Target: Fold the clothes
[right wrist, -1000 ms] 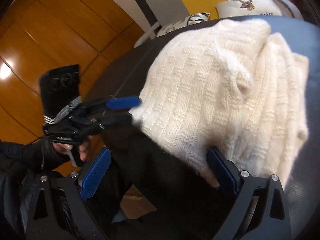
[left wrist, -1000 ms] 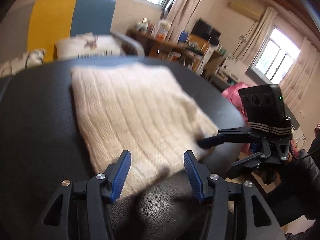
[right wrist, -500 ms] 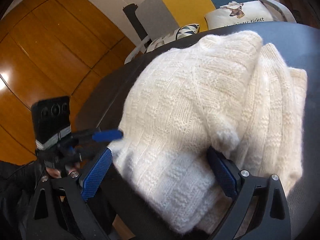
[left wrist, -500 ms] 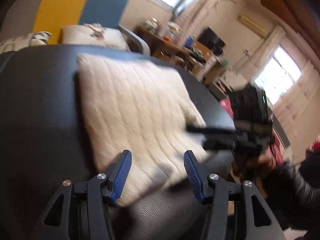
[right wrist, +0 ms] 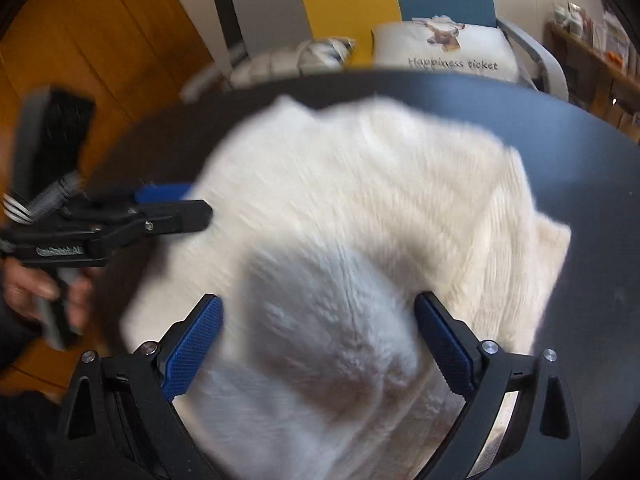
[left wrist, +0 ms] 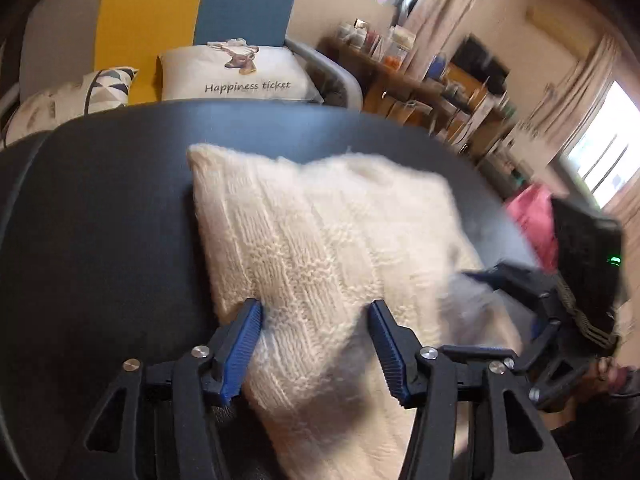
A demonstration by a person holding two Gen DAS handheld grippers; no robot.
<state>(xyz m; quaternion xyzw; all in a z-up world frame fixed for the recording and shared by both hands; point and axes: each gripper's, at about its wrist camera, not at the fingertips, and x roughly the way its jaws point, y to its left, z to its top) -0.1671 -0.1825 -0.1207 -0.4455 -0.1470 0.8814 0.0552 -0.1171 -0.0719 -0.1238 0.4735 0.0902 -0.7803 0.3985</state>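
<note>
A folded cream knit sweater (left wrist: 320,248) lies on the dark round counter (left wrist: 100,208), and we see it from both of our wrist cameras. Our left gripper (left wrist: 316,332) has its blue-padded fingers (left wrist: 240,344) spread apart, with the near edge of the sweater lying between them, unclamped. Our right gripper (right wrist: 320,340) likewise holds its fingers (right wrist: 192,352) wide apart on either side of a raised hump of the knit; the picture there is blurred, and we cannot tell whether the pads touch the wool. In the right wrist view the left gripper's tips rest at the sweater's left edge. Behind the counter stands a chair in grey, yellow and blue (left wrist: 192,20) bearing a white cushion printed "Happiness ticket" (left wrist: 236,72) and, beside it, a patterned cushion (left wrist: 80,92).
</note>
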